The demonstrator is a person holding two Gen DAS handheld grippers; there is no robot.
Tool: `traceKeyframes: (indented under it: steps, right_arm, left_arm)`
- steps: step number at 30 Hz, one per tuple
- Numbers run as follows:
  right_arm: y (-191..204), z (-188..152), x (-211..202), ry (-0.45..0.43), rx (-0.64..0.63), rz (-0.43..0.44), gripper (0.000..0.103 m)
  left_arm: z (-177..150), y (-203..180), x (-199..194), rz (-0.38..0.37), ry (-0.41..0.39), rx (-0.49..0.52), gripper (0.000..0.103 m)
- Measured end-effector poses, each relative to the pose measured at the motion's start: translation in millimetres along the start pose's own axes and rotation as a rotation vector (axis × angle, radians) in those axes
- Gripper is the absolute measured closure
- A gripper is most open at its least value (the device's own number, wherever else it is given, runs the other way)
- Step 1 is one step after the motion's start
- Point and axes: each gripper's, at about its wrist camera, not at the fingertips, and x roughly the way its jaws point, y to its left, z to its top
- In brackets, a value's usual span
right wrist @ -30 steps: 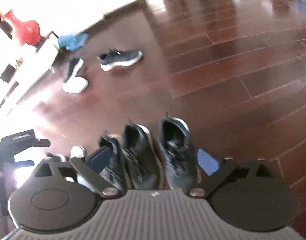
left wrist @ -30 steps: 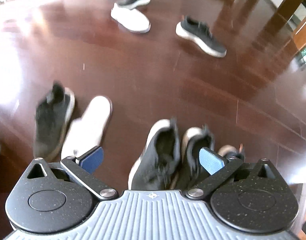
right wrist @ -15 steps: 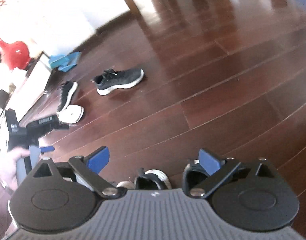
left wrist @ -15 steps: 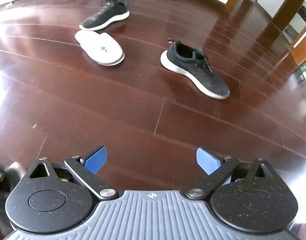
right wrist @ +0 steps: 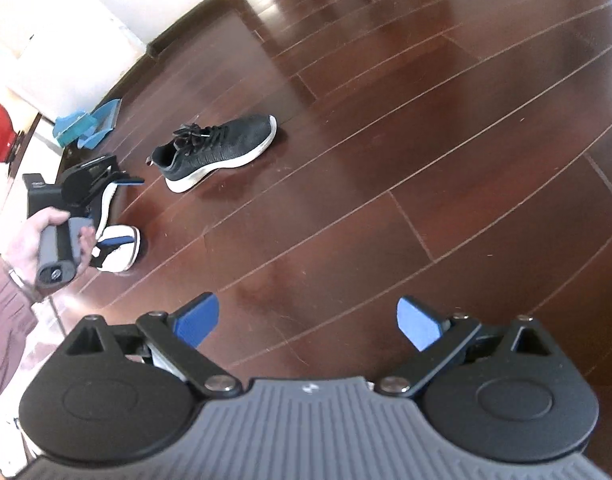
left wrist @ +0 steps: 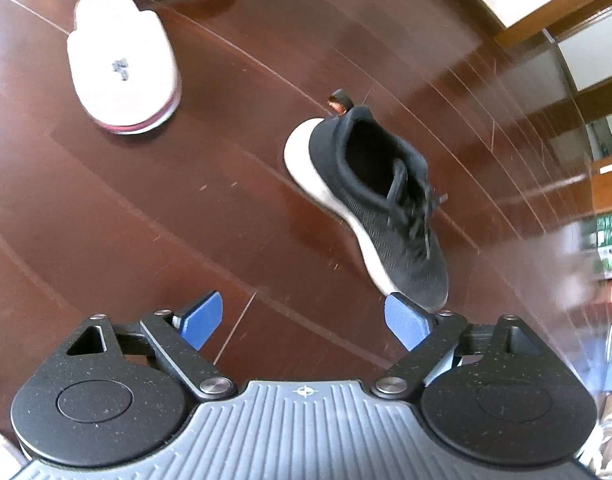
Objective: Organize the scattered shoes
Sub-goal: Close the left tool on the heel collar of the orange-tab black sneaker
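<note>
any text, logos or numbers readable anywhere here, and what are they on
No text can be read with certainty.
Upturned white shoe sole: a small dark blue mark at its middle, too blurred to read.
Green and white boxes at the right edge of the left wrist view: print too small and blurred to read.
Left hand-held gripper, black body: a small pale label, unreadable.
Black knit sneaker with white sole: no visible brand.
</note>
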Motion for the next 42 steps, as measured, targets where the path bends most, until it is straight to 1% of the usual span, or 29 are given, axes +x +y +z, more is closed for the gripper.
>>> traceKeyframes:
  steps: [1,3,4,6,7,11,17,20,24,27,28,29,31,32,34,35,36,39,42]
  right_arm:
    - [2.0,-0.1,3.8,0.002,0.0,0.002,0.005]
    - [5.8,-0.9,11.4,0.006,0.001,0.006,0.005]
    - [6.8,-3.1,14.9,0.009,0.004,0.009,0.005]
    - [7.4,-6.7,20.9,0.017,0.016,0.013,0.005]
    - [7.7,-8.5,23.7,0.021,0.021,0.015,0.005]
    - [7.2,-14.7,29.1,0.034,0.043,0.008,0.005]
    - [0.1,-14.0,26.1,0.018,0.079,-0.014,0.005]
    - [-2.6,-9.9,26.0,-0.002,0.093,-0.024,0.005]
    - [-8.7,-4.5,25.6,-0.052,0.129,-0.049,0.005]
    - [-11.6,-3.5,26.6,-0.066,0.15,-0.071,0.005]
    - [-12.4,-3.6,27.3,-0.068,0.154,-0.08,0.005]
    - [-12.7,-3.9,28.6,-0.066,0.154,-0.09,0.005]
    - [-12.4,-4.4,32.5,-0.054,0.15,-0.117,0.005]
    - [-12.0,-5.0,34.2,-0.047,0.146,-0.132,0.005]
    - [-10.1,-5.1,37.7,-0.037,0.135,-0.146,0.005]
    - [-8.6,-3.6,39.8,-0.033,0.128,-0.15,0.005]
    - [-7.0,-2.5,41.6,-0.029,0.12,-0.153,0.005]
    - [-2.0,-1.8,44.3,-0.015,0.086,-0.167,0.005]
    - [2.4,-0.4,53.2,0.002,0.042,-0.206,0.005]
  left_arm:
    - [9.1,-4.1,12.9,-0.013,0.001,-0.016,0.015]
    - [21.1,-5.9,26.0,-0.023,-0.006,-0.059,0.016]
    - [29.4,-5.4,34.1,-0.033,-0.018,-0.104,0.016]
    - [39.8,-5.4,42.9,-0.035,-0.04,-0.155,0.016]
    - [43.7,-5.9,48.2,-0.028,-0.047,-0.162,0.016]
    - [54.0,-7.4,69.3,-0.013,-0.046,-0.175,0.02]
    - [55.2,-11.3,88.9,-0.006,-0.034,-0.21,0.022]
    - [55.4,-14.5,97.5,0.001,-0.031,-0.198,0.024]
    - [49.0,-16.9,108.1,0.021,-0.027,-0.178,0.025]
    - [41.7,-16.1,112.1,0.035,-0.033,-0.174,0.024]
    - [40.9,-16.2,112.7,0.036,-0.034,-0.174,0.025]
    - [40.3,-17.2,114.1,0.034,-0.031,-0.163,0.028]
    - [40.8,-20.5,114.3,0.022,-0.017,-0.124,0.048]
    - [40.8,-21.4,113.6,0.021,-0.011,-0.113,0.052]
    - [38.1,-23.7,111.8,0.024,0.01,-0.089,0.073]
    - [36.5,-24.6,111.0,0.025,0.02,-0.079,0.078]
    - [34.5,-25.0,110.0,0.027,0.03,-0.07,0.08]
    - [27.1,-19.4,106.0,0.021,0.06,-0.067,0.081]
    - [17.7,-9.7,99.3,-0.001,0.095,-0.066,0.08]
